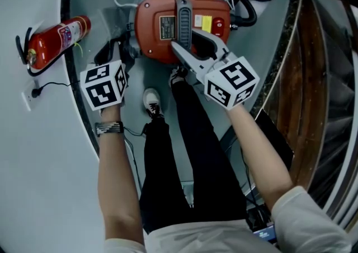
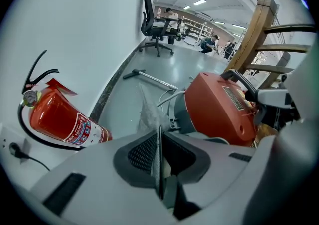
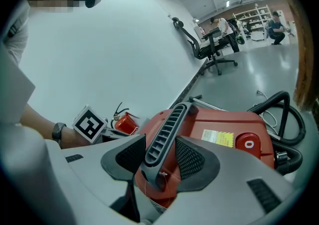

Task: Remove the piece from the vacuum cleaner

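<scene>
With my right gripper pinching the handle of the vacuum cleaner to keep it still, my left gripper, squeezing a thin clear sheet, should pull slowly

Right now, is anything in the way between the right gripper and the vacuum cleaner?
No, nothing visible is. The right gripper is closed on the grey handle on top of the red vacuum cleaner.
</scene>
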Demonstrator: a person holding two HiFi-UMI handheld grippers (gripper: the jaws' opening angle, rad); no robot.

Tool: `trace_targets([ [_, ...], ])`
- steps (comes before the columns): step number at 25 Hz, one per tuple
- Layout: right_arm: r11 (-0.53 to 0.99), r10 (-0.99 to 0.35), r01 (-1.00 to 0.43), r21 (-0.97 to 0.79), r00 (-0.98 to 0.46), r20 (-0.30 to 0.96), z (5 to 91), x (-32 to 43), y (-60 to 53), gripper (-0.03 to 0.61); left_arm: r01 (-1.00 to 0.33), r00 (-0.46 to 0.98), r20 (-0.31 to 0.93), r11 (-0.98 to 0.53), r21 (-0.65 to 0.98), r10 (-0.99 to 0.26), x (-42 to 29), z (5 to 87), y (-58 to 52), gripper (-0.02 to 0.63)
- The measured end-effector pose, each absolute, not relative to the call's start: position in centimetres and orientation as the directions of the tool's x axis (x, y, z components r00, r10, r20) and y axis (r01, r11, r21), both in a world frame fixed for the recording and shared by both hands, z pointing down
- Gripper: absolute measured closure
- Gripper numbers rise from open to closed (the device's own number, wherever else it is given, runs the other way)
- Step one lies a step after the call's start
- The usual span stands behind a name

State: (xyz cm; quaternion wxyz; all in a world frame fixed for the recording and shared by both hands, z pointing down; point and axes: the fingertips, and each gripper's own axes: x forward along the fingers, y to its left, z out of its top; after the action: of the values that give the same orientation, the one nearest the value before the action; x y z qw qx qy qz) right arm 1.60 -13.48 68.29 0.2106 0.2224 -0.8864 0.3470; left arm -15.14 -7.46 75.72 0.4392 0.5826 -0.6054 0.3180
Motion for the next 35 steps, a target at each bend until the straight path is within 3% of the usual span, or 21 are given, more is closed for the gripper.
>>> trace_targets([
  [35,0.663,-0.263,-0.544,-0.514,-0.812,0.521,68.1,1.7,-13.4,0.383,-0.831,0.015,0.876,0.481,0.279,-0.482,-17.2,75.9,-6.2,0.577],
])
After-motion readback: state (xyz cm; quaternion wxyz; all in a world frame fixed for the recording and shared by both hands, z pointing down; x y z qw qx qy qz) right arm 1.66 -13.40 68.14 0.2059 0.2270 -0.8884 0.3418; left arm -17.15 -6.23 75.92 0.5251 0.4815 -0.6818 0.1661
